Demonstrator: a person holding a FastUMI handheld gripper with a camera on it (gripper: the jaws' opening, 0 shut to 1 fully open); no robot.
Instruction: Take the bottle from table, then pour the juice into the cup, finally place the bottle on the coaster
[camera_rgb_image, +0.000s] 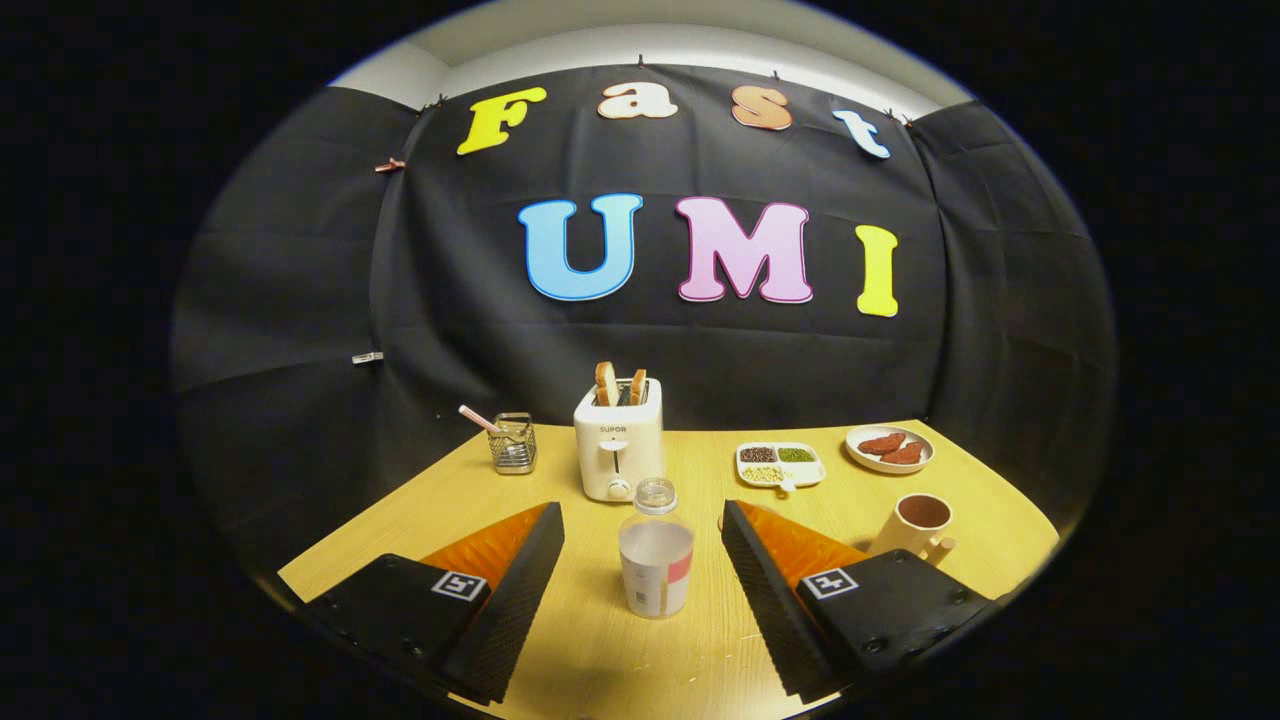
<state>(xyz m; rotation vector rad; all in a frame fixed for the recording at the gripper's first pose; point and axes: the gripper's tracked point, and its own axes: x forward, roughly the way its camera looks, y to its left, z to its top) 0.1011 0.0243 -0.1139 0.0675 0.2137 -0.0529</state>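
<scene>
Standing untouched near the desk's front edge, the bottle (655, 553) sits between the fingers of the claw (643, 545), which is spread wide and grips nothing. Grasping, pouring into the cup (915, 526) toward the right edge, and setting down all remain.

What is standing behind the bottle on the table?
The toaster with bread slices stands behind the bottle, which sits between the open gripper jaws. The bottle covers the toaster's lower front.
</scene>
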